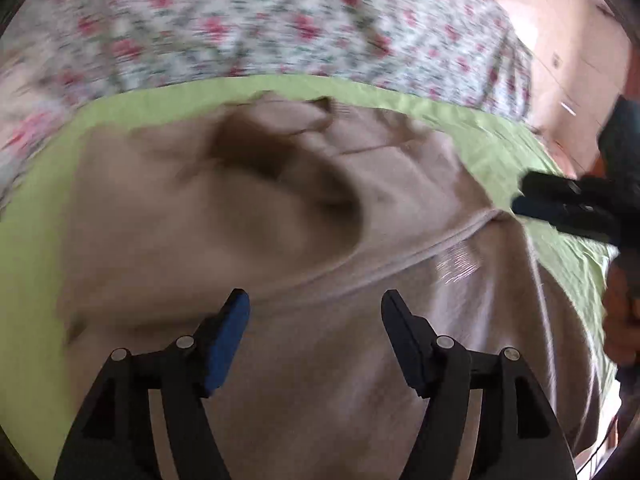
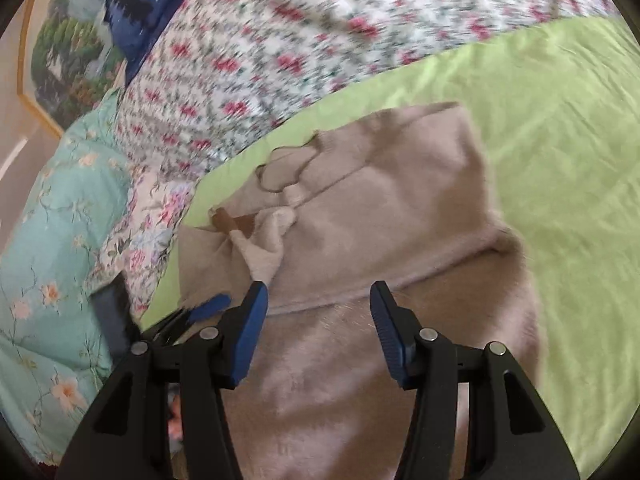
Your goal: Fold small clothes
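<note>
The beige garment (image 1: 248,216) lies spread across the middle of the frame on the green sheet (image 1: 36,240), laid flat so it can be folded. Both the left claw (image 1: 316,308) and the right claw (image 2: 318,300) hover above it, jaws apart and empty.

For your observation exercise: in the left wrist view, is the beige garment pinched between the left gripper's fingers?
No. The left gripper stands open above the beige garment, with nothing pinched between its fingers.
</note>
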